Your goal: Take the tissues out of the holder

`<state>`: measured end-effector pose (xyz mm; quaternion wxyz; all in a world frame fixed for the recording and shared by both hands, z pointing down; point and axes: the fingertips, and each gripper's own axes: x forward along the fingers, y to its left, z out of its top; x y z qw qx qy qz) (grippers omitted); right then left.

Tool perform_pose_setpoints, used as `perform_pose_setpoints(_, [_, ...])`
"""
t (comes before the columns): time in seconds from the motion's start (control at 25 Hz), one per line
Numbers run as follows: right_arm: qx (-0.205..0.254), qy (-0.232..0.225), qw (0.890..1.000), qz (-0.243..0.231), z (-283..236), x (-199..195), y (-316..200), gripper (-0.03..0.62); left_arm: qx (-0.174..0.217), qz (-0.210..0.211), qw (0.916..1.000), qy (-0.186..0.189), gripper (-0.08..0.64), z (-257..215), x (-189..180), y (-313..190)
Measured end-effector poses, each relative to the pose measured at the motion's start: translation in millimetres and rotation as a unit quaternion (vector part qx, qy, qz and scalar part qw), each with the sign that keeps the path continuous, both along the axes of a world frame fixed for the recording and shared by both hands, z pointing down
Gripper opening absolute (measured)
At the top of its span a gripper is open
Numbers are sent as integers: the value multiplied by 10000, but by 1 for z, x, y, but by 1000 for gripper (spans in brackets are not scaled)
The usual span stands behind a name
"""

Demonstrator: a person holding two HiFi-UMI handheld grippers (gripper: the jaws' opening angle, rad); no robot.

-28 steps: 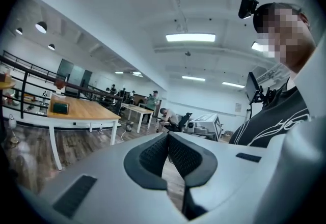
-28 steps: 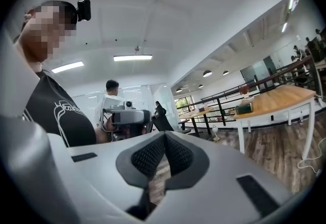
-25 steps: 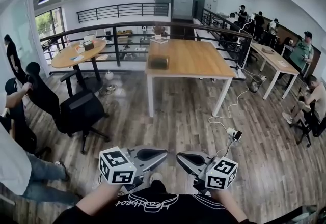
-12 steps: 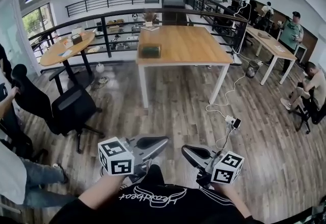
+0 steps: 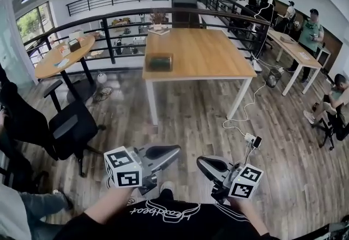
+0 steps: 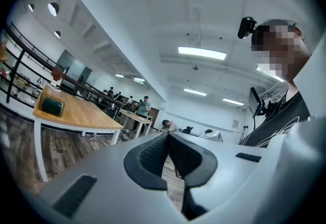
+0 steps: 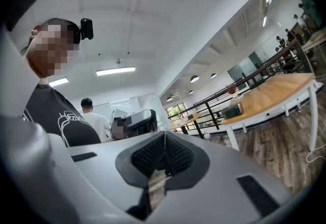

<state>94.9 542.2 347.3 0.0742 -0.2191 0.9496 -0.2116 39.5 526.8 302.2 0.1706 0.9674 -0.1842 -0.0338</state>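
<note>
1. The grey left tool (image 5: 173,150) has its black pads pressed together with nothing between them. It is carried level in front of the body, as a second ago.
2. The long light-wood table (image 5: 202,59) fills more of the head view than a second ago, so the wearer is walking up to it. The small dark green box-shaped tissue holder (image 5: 160,62) sits near the table's front left edge, well apart from both tools. Judged: approach only, no tissue drawn yet.
3. The grey right tool (image 5: 199,161) is likewise closed and empty.
4. The holder is too small to tell whether any tissue protrudes.
</note>
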Motion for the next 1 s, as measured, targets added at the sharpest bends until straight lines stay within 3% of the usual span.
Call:
perform_pose_setpoints(0.12, [-120, -111, 9999, -34, -3, -16, -70, 18, 6, -45, 9999, -125, 14, 6, -17, -70])
perform_pose_setpoints(0.32, [-244, -137, 9996, -56, -5, -47, -192, 18, -236, -55, 9997, 88, 14, 4, -49, -187])
perform_pose_setpoints(0.52, [-534, -608, 9964, -265, -6, -90, -289, 18, -402, -92, 9990, 184, 14, 11, -93, -282])
perform_pose_setpoints(0.72, [-376, -345, 9985, -177, 0, -114, -339, 18, -322, 79, 9993, 189, 12, 12, -117, -331])
perform_pose_setpoints(1.0, [-340, -13, 9992, -199, 11, -123, -359, 18, -242, 169, 9996, -2, 12, 27, -133, -349])
